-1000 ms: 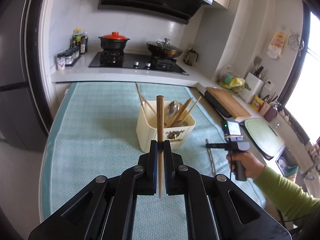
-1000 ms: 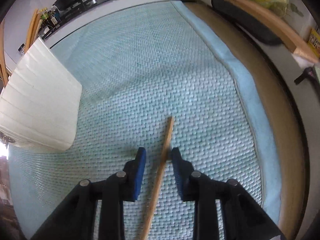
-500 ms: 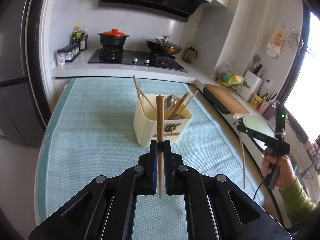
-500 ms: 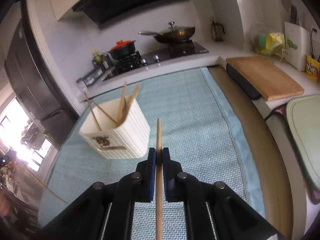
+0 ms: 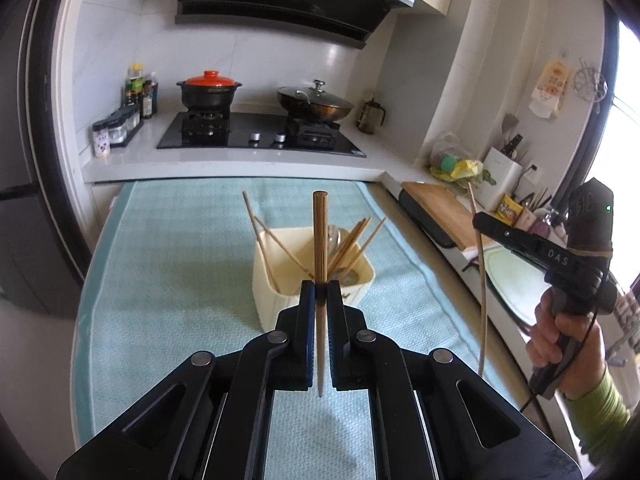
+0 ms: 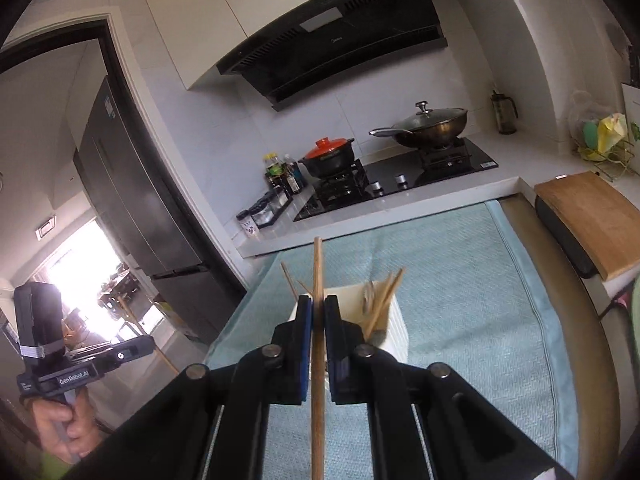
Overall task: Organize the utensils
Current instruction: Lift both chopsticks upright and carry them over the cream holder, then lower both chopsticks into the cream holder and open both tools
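While both hands hang above the table, each claw is pinching a single chopstick. From the left wrist camera, the left gripper has its jaws pressed together on a brown chopstick that stands upright, its blunt end up and its pointed end poking down below the pads. Just beyond those fingertips sits the cream utensil holder on the blue-green table mat, with several more chopsticks leaning out of it at different angles and what looks like a metal spoon among them.

Off to the right of that view, the right gripper is held up in a hand with a green sleeve, and a second chopstick hangs from its tip, nearly upright and clear of the table edge.

Seen from the right wrist camera, the right gripper is clamped on that chopstick, which runs up past the fingertips, with the utensil holder right behind them. The left gripper's body shows at the far left of this view, gripped by the other hand.

Behind the table runs a white counter with a black hob, carrying a red-lidded pot and a lidded wok. A wooden cutting board lies along the right-hand counter.
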Action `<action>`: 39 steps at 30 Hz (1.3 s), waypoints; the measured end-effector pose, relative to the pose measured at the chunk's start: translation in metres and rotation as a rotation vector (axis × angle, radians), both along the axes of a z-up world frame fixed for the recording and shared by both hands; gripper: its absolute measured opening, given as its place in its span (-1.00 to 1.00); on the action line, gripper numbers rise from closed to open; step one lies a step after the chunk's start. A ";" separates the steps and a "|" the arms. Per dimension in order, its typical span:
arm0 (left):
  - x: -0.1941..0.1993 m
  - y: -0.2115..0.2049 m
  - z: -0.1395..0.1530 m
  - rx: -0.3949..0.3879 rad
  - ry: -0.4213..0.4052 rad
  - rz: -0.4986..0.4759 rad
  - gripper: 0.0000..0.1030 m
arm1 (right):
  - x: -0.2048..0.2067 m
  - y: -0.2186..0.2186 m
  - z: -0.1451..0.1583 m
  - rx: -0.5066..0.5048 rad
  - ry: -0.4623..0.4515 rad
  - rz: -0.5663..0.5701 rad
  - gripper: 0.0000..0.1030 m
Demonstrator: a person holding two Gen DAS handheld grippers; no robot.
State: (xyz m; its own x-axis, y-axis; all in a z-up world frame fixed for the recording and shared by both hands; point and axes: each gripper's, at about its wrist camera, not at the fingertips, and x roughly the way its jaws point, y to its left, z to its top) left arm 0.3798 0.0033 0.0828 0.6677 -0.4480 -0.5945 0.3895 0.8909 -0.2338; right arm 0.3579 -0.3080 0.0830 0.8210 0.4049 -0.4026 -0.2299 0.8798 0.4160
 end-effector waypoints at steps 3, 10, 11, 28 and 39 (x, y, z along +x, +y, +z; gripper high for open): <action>0.024 -0.007 0.013 -0.003 -0.024 0.006 -0.93 | 0.022 0.010 0.012 0.034 -0.071 0.015 -0.88; 0.075 -0.021 0.033 -0.019 -0.072 0.021 -0.93 | 0.073 0.037 0.030 -0.011 -0.219 0.021 -0.88; 0.083 -0.024 0.035 -0.020 -0.076 0.022 -0.93 | 0.082 0.040 0.030 -0.019 -0.232 0.019 -0.88; 0.173 -0.050 -0.049 0.051 -0.023 0.103 -0.91 | 0.180 0.085 -0.039 -0.080 -0.249 0.011 -0.84; 0.122 -0.030 -0.048 0.079 -0.065 0.136 0.58 | 0.112 0.062 -0.044 -0.098 -0.234 0.079 -0.37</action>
